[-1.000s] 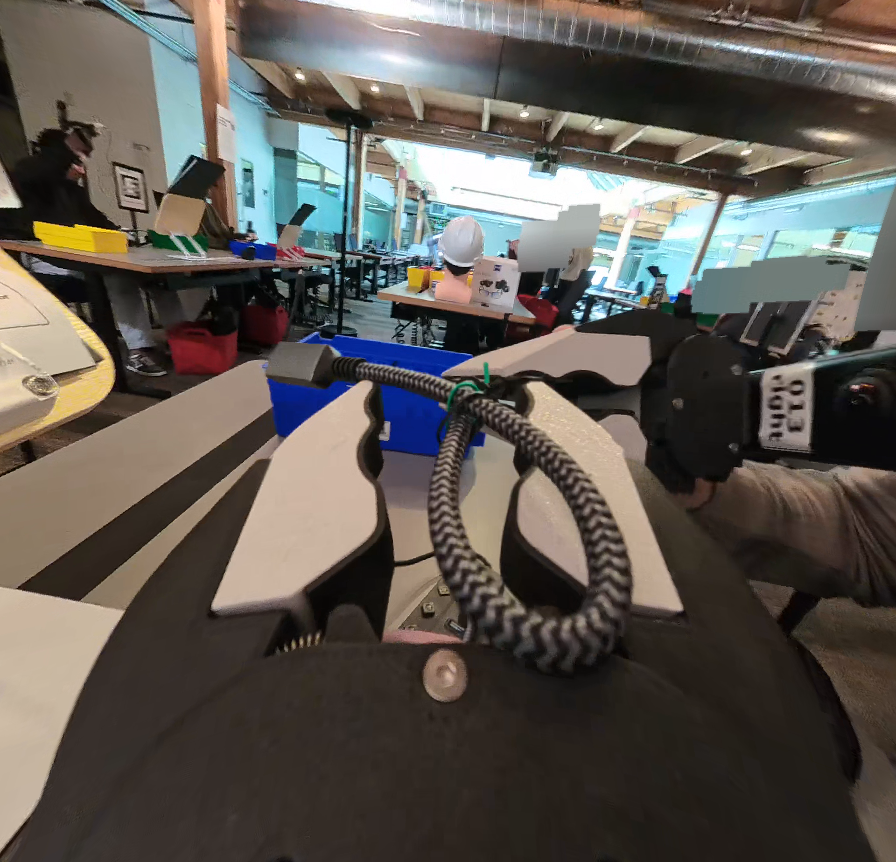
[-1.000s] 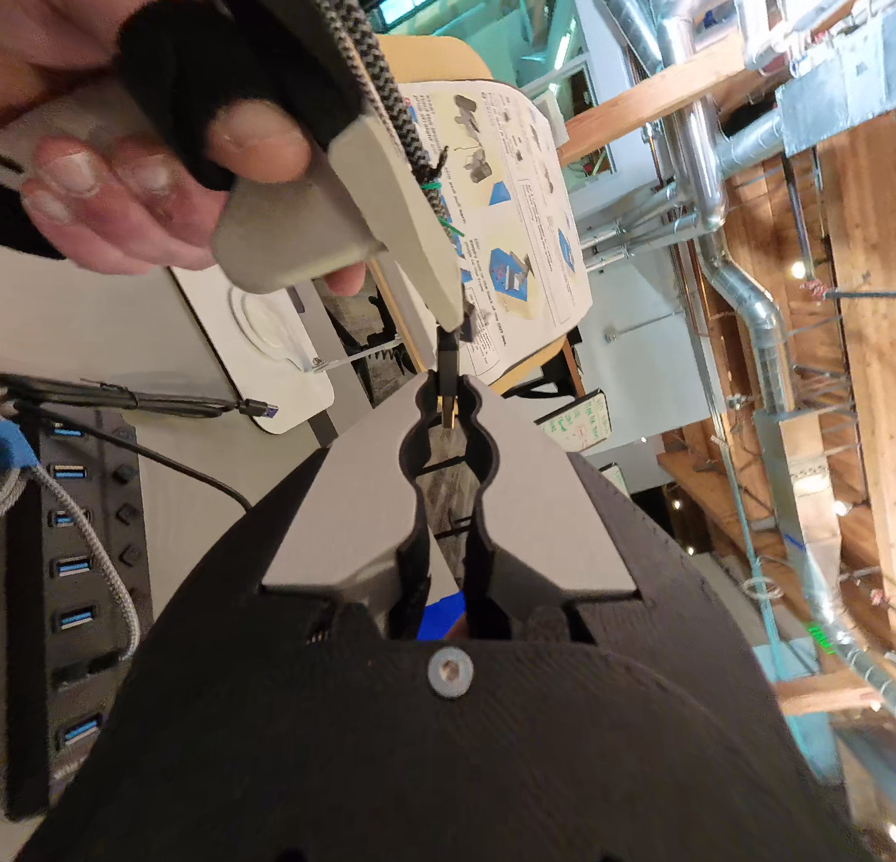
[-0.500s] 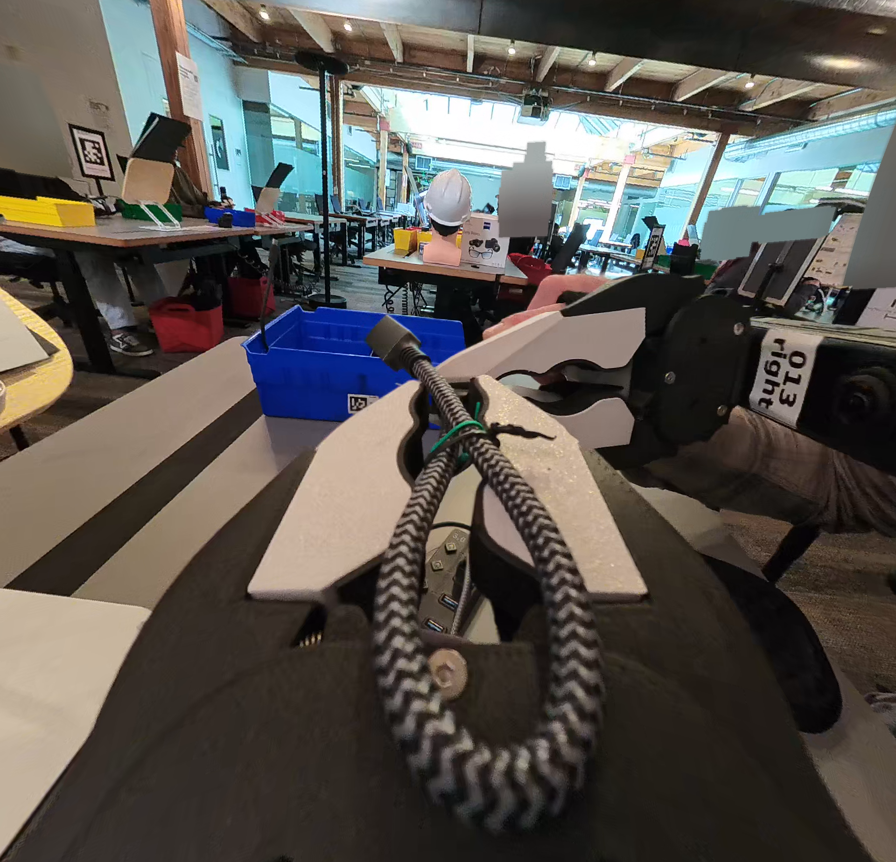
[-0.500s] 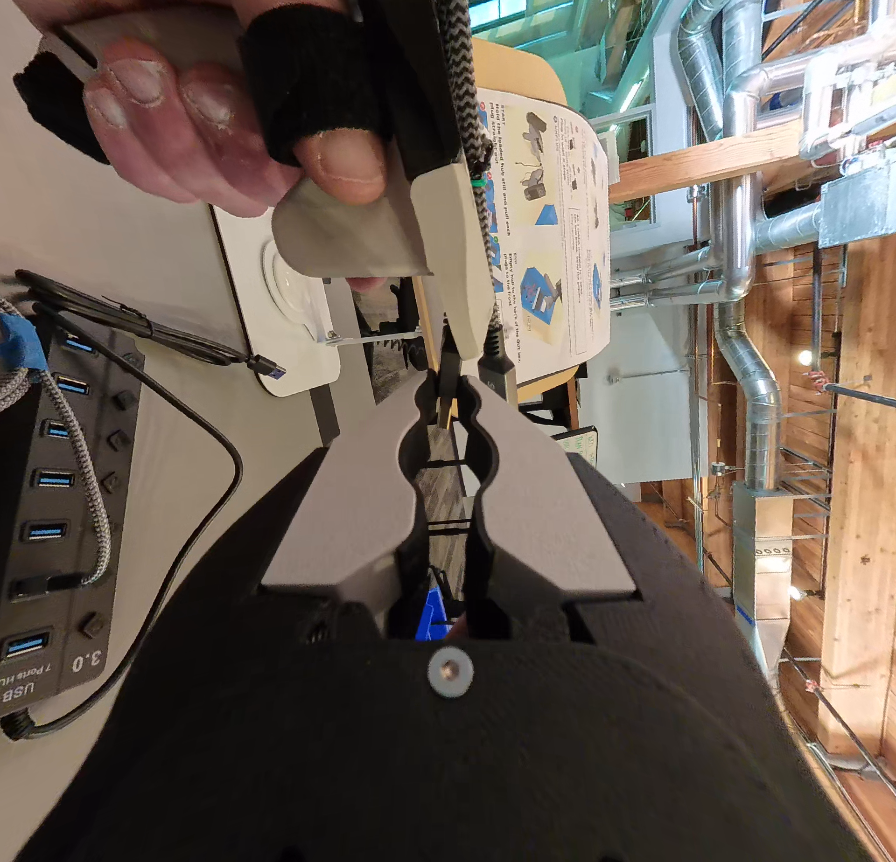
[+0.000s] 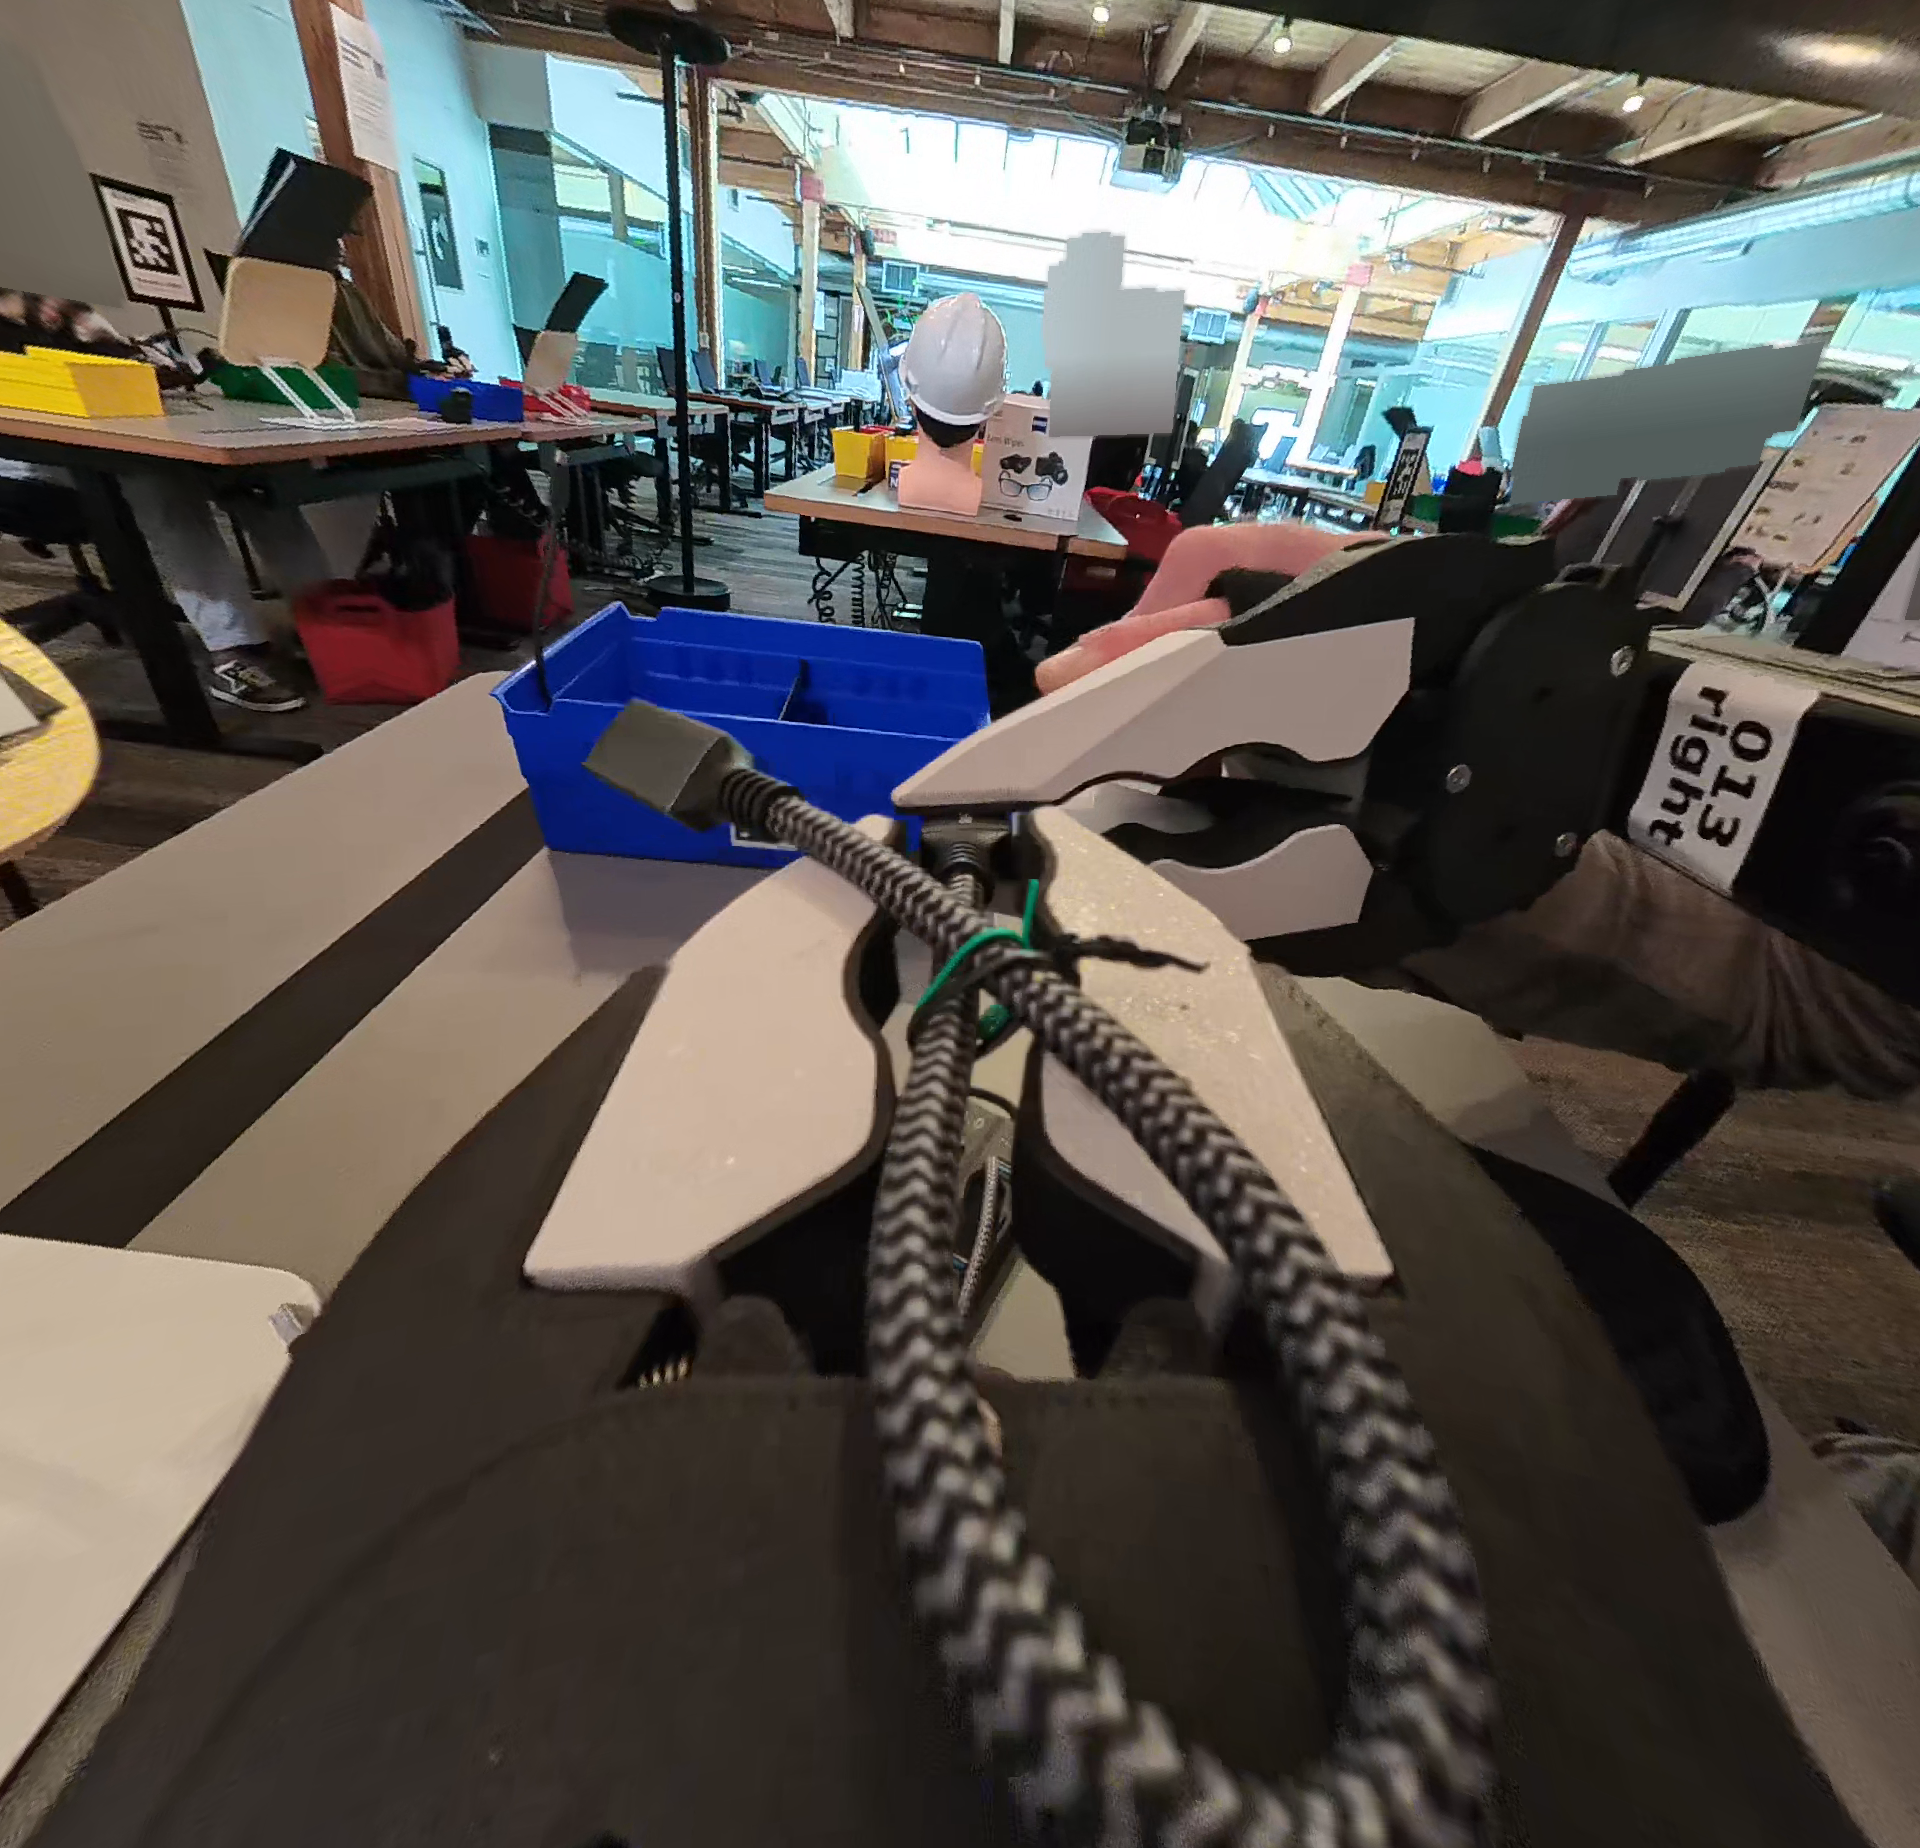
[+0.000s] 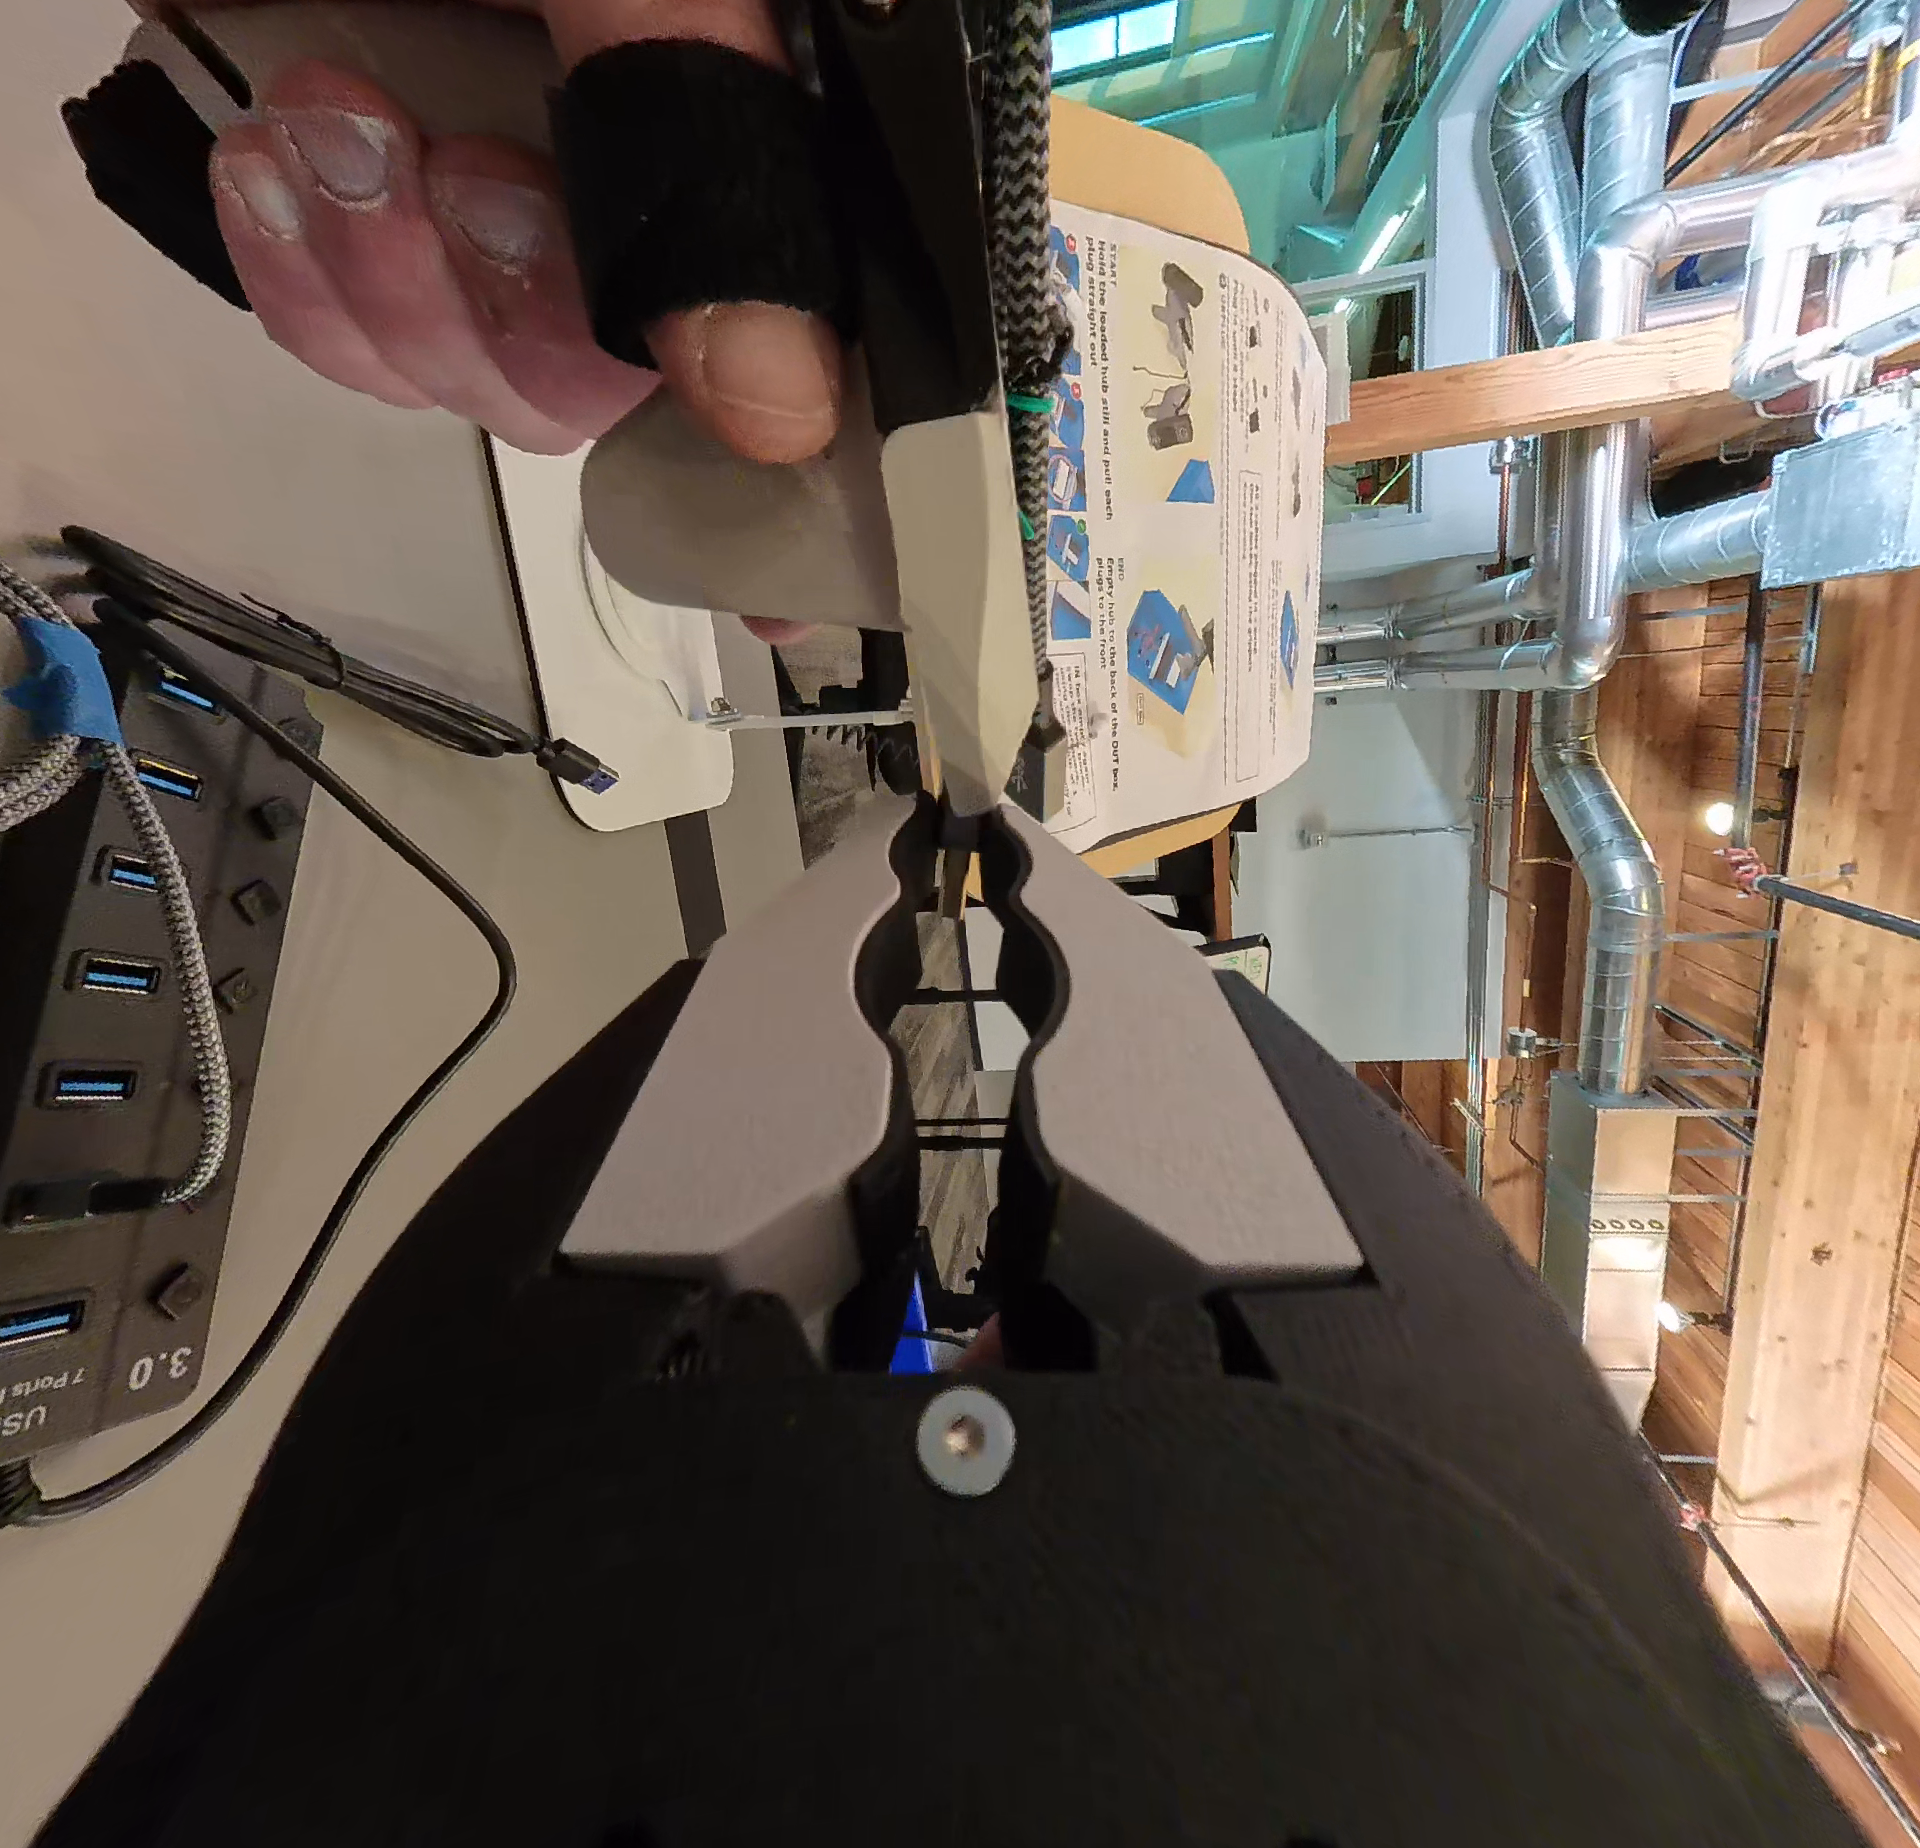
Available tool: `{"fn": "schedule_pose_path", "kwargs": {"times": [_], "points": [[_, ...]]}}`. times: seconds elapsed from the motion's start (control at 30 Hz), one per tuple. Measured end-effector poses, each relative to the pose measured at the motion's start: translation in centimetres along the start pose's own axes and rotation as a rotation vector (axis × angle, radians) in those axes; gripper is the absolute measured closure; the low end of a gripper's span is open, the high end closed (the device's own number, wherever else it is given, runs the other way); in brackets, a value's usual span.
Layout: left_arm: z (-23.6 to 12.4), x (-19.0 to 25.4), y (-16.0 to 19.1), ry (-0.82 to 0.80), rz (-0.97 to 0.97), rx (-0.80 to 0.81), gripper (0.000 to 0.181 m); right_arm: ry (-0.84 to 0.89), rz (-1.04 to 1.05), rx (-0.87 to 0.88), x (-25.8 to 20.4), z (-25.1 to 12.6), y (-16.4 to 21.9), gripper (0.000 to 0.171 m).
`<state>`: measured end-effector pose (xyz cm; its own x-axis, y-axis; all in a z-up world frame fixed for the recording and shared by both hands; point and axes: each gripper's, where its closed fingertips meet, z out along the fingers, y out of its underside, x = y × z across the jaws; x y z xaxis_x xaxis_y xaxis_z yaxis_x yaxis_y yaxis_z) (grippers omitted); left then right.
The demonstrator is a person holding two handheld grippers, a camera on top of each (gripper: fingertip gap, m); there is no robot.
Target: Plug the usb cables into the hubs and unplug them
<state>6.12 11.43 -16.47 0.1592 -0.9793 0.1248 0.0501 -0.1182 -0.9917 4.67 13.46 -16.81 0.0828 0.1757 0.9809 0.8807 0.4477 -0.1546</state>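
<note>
Left jaws: the left gripper (image 5: 961,868) is seen nearly closed on a black-and-white braided cable (image 5: 930,1123), which is pinched between the two grey fingers just behind a small black plug (image 5: 961,842).
Cable run: the braided cable is looped back over the gripper body; its other end, a dark grey plug (image 5: 670,759), is held free in the air over the counter (image 5: 208,967); a green twist tie (image 5: 987,957) is wrapped around the doubled cable.
Right jaws: the right gripper (image 6: 956,863) is seen almost shut, its tips brought onto the small black plug at the tip of the left gripper; a narrow gap is left between its fingers further back.
Contact: whether the plug is actually clamped by the right jaws cannot be told for certain, though it is seen sitting between the tips.
Hand: the left gripper's trigger is held by a hand (image 6: 488,240) with a black strap across one finger.
Hub: a black USB hub (image 6: 114,1050) with blue ports is seen lying on the counter to the left in the right wrist view, with a grey braided cable (image 6: 197,977) plugged in.
Loose cable: a thin black cable (image 6: 343,671) with a blue-tipped plug is laid beside the hub.
Background: a blue bin (image 5: 748,738) is set at the counter's far edge.
</note>
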Motion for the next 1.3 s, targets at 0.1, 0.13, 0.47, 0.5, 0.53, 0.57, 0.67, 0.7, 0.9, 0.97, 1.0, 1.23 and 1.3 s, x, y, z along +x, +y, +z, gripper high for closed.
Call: {"fn": "schedule_pose_path", "kwargs": {"times": [0.1, 0.13, 0.47, 0.5, 0.53, 0.57, 0.67, 0.7, 0.9, 0.97, 1.0, 1.23, 1.3], "points": [[0.1, 0.1, 0.1, -0.004, 0.007, -0.002, 0.165, 0.006, -0.020, -0.011, 0.0, 0.0, 0.1, 0.165], [0.1, 0.1, 0.1, -0.005, 0.005, -0.001, 0.165, 0.003, -0.014, -0.010, 0.0, 0.0, 0.1, 0.165], [0.4, 0.0, 0.4, -0.030, 0.020, -0.012, 0.165, 0.035, -0.038, -0.019, 0.1, 0.2, 0.2, 0.165], [0.4, -0.1, 0.3, -0.034, 0.021, -0.005, 0.165, 0.046, -0.040, -0.016, 0.2, 0.2, 0.1, 0.165], [0.3, -0.1, 0.2, -0.035, 0.025, -0.002, 0.165, 0.048, -0.030, -0.011, 0.2, 0.3, 0.1, 0.163], [0.3, -0.2, 0.3, -0.041, 0.029, -0.007, 0.165, 0.045, -0.022, -0.013, 0.2, 0.4, 0.1, 0.161], [0.2, -0.3, 0.0, -0.052, 0.033, 0.007, 0.165, 0.051, -0.023, -0.011, 0.3, 0.5, 0.1, 0.154], [0.1, -0.5, 0.0, -0.064, 0.041, 0.005, 0.164, 0.052, -0.023, -0.010, 0.2, 0.5, 0.1, 0.152], [-0.6, -1.7, -0.3, -0.104, 0.028, 0.023, 0.165, 0.077, 0.091, -0.022, 1.1, -0.7, 1.5, 0.141], [-0.7, -1.9, -0.3, -0.102, 0.028, 0.017, 0.165, 0.081, 0.134, -0.034, 1.4, -1.3, 2.4, 0.141], [-0.8, -2.0, -0.3, -0.105, 0.029, 0.018, 0.165, 0.077, 0.156, -0.044, 1.4, -1.6, 2.9, 0.142], [-1.1, -3.2, -0.1, -0.190, 0.081, 0.000, 0.165, 0.000, 0.314, -0.112, -0.5, -3.4, 6.3, 0.143], [-1.3, -4.4, 0.1, -0.291, 0.119, -0.012, 0.165, -0.016, 0.353, -0.137, -1.4, -4.0, 7.3, 0.143]]}}
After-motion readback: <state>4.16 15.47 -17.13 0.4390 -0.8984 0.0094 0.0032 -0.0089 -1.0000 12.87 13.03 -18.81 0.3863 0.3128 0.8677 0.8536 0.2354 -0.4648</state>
